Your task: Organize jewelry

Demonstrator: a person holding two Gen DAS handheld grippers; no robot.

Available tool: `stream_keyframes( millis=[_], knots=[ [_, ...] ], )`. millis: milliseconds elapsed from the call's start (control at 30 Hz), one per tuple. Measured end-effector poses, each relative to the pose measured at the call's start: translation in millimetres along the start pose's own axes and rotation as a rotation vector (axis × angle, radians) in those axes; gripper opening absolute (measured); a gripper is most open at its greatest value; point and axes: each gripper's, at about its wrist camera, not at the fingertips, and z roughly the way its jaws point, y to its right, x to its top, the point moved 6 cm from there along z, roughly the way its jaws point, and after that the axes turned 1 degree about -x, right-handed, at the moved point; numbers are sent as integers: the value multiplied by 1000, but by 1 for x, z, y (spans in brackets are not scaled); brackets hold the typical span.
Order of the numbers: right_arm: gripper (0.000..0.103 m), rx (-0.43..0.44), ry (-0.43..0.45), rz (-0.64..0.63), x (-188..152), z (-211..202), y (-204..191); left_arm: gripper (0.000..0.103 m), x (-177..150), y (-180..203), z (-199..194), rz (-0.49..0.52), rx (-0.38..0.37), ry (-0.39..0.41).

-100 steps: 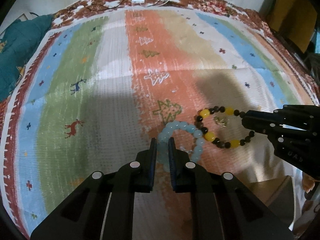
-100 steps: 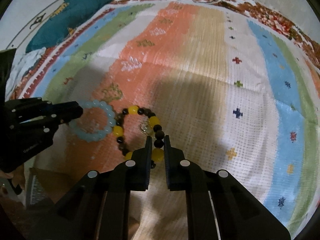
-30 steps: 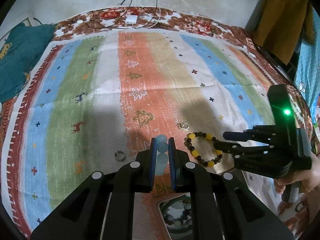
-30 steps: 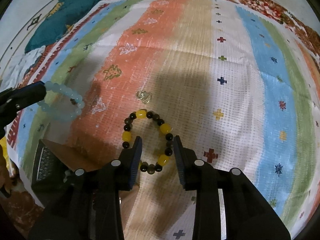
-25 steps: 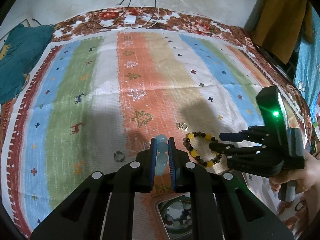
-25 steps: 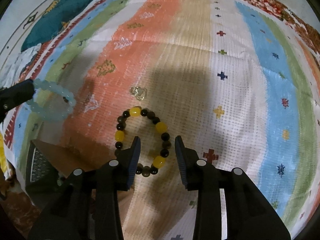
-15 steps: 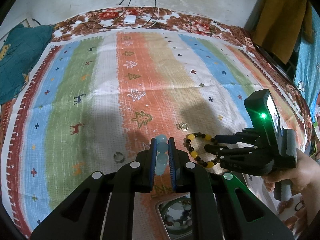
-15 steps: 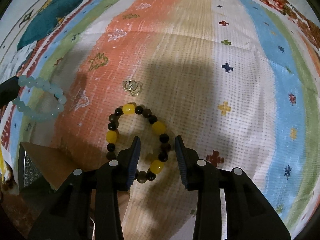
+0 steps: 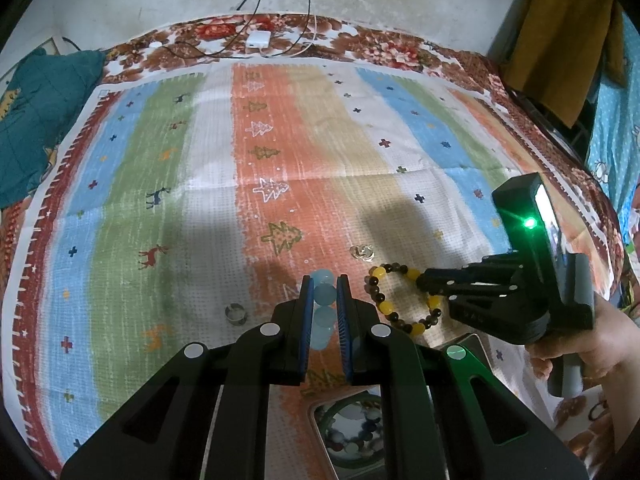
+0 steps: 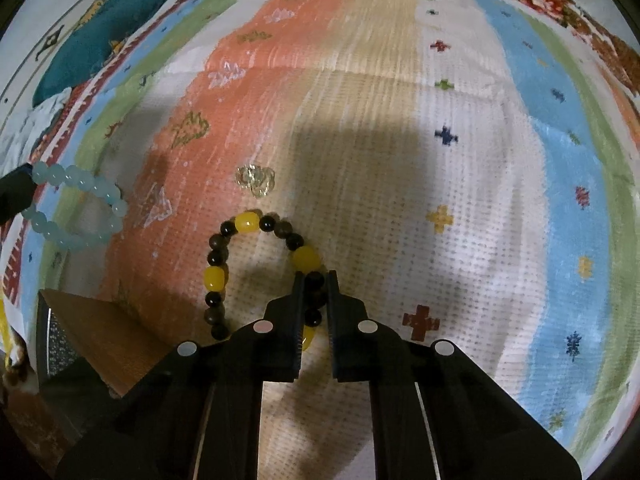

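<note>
My left gripper (image 9: 325, 280) is shut on a pale blue bead bracelet (image 9: 323, 316), held above the striped cloth (image 9: 280, 140). From the right wrist that bracelet (image 10: 76, 212) hangs off the left gripper's tip at the left edge. A black and yellow bead bracelet (image 10: 245, 222) lies on the cloth. My right gripper (image 10: 314, 276) points steeply down at it, its jaws closing, with the pads against dark beads on the bracelet's right side. In the left wrist view the right gripper (image 9: 424, 280) reaches in from the right onto that bracelet (image 9: 385, 307).
A small gold charm (image 10: 255, 180) lies just beyond the black and yellow bracelet. A silver ring (image 9: 235, 314) rests left of my left gripper. A wooden box (image 10: 100, 332) holding jewelry sits at the near edge. A teal cloth (image 9: 36, 120) lies far left, a charger (image 9: 258, 40) at the back.
The right jaws have narrowed from wide apart to closed around the dark beads, and the right gripper edged closer over the bracelet. The left gripper and pale blue bracelet stayed put.
</note>
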Motion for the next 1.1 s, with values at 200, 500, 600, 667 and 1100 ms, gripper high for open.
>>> stream_keyframes(
  millis=[200, 500, 600, 667, 1100],
  knots=[
    [11, 28, 91, -12, 5, -39, -10, 11, 0, 2, -5, -2, -4, 11],
    [11, 77, 173, -29, 6, -78, -25, 11, -1, 10, -20, -1, -17, 33],
    [11, 78, 195, -32, 7, -86, -27, 11, -4, 11, -24, -2, -19, 38],
    [11, 83, 211, -30, 6, -92, -29, 11, -6, 12, -28, -6, -24, 42],
    [11, 117, 299, -76, -8, -131, -51, 11, -11, 21, -47, -20, -58, 73]
  ],
)
